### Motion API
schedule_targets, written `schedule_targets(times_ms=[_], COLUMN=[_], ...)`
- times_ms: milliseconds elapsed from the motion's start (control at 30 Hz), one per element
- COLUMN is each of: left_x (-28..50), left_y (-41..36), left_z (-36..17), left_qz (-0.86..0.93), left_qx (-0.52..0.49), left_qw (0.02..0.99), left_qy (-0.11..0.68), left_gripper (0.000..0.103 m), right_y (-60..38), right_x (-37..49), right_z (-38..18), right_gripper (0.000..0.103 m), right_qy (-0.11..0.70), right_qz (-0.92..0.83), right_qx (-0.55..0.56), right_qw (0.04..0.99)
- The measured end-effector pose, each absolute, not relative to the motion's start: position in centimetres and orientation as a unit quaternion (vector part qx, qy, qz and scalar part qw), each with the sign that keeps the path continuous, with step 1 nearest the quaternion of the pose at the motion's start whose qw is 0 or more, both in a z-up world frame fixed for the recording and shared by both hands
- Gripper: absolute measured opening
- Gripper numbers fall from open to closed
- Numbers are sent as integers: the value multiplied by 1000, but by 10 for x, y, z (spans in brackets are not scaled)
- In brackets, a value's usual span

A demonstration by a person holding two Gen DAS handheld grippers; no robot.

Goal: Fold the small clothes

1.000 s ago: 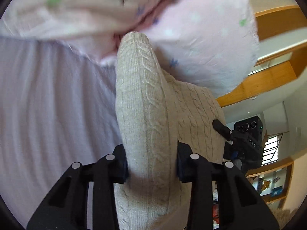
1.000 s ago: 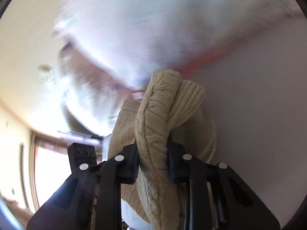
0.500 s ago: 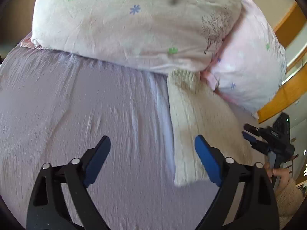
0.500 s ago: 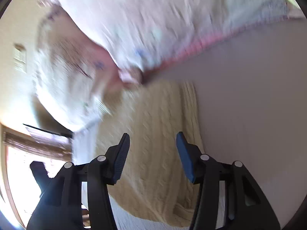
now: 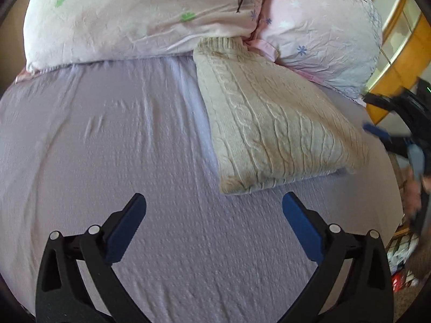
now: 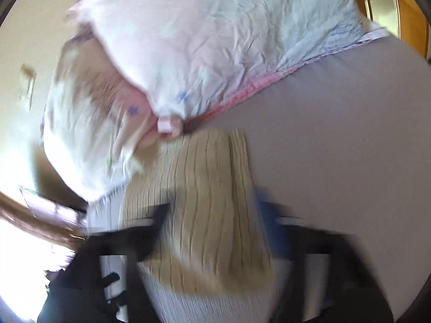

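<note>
A folded cream cable-knit sweater lies flat on the lilac bed sheet, its far end tucked against the pillows. My left gripper is open and empty, low over the sheet just short of the sweater's near edge. The right wrist view is blurred; it shows the same sweater below and between the spread fingers of my right gripper, which is open and holds nothing. The right gripper also shows blurred at the right edge of the left wrist view.
Two pale pink floral pillows lie along the head of the bed behind the sweater. A wooden frame and floor clutter stand past the bed's right edge.
Both grippers let go of the sweater, opened and drew back. The sweater, held up a second ago, now lies folded on the sheet against the pillows.
</note>
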State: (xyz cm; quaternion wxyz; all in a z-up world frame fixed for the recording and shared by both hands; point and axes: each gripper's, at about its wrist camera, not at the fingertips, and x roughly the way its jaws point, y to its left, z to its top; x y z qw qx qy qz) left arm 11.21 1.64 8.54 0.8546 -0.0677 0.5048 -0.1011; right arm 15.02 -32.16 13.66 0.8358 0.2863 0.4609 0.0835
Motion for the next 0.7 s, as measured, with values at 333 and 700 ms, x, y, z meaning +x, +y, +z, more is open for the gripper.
schedule_targets(times_ms=[333, 700], left_x=[87, 73], left_y=[-12, -41], left_z=[61, 48], left_qz=[-80, -70], left_qx=[-75, 44], left_qw=[872, 890], left_qy=[477, 449], left_gripper=[101, 101], right_y=[-250, -215], right_x=[71, 49], right_z=[82, 69], right_gripper=[88, 102], right_qy=[513, 474], right_qz=[69, 76], right_qx=[52, -17], right_qw=[854, 877])
